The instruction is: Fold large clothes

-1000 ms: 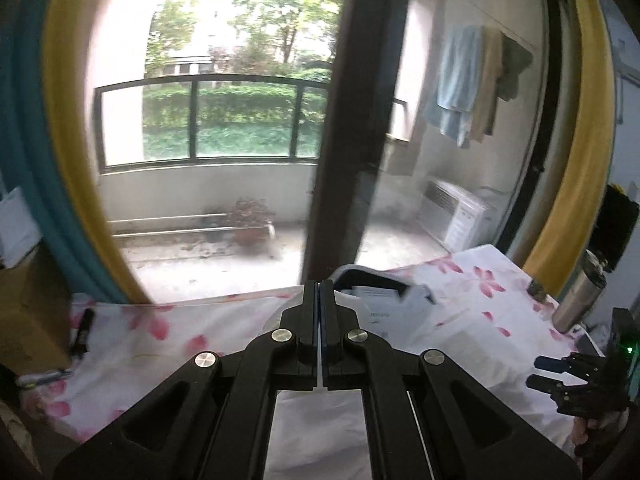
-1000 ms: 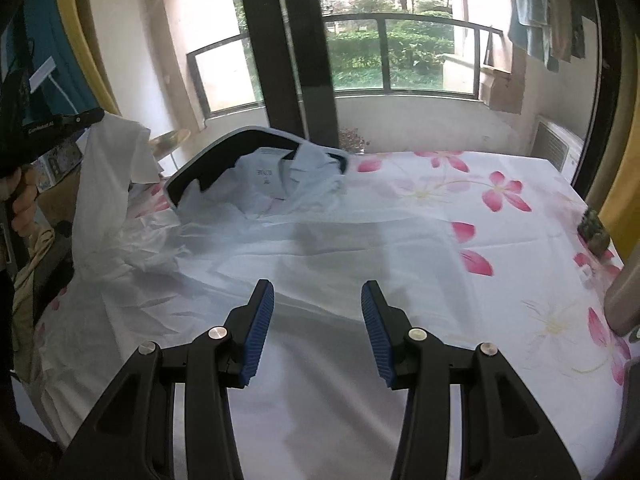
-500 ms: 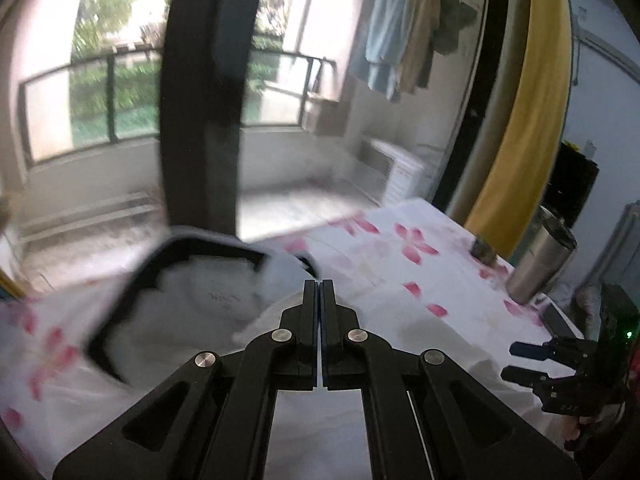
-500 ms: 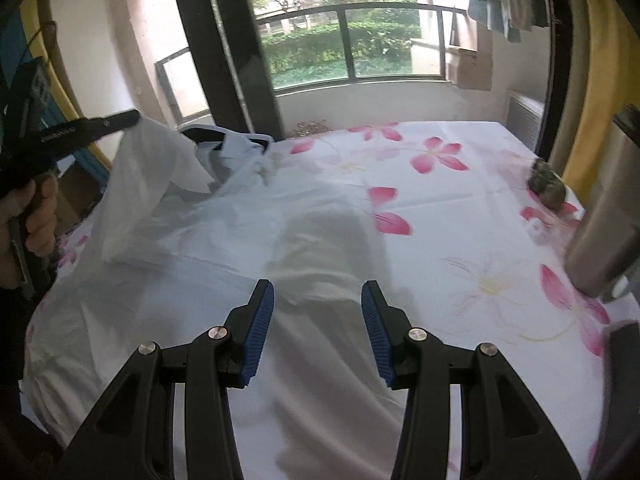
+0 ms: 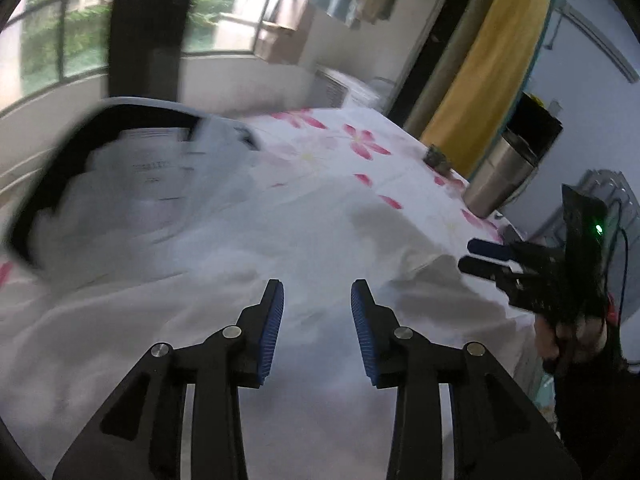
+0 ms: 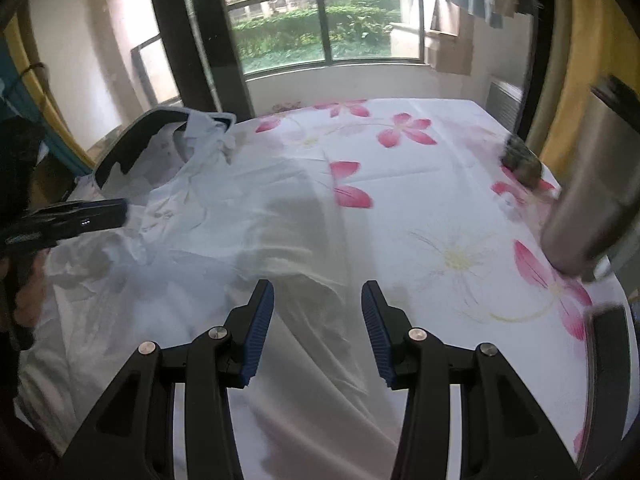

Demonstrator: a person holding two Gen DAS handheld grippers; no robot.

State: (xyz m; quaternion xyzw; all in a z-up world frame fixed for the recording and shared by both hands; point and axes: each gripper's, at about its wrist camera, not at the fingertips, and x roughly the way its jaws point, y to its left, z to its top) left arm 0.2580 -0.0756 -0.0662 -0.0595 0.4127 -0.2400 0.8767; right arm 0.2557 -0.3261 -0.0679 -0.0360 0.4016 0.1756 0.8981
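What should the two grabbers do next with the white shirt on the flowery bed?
Probably lower the right gripper onto the shirt's edge just below it and pinch there. The left gripper has just been opening, with nothing between its fingers, and the shirt lies rumpled and unfolded on the flowered sheet. Both grippers are open, so a new grip likely comes first.

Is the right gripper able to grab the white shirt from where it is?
Probably yes. The right gripper is open with nothing between its jaws, and the white shirt lies spread right under and ahead of it on the floral sheet, with nothing in between.
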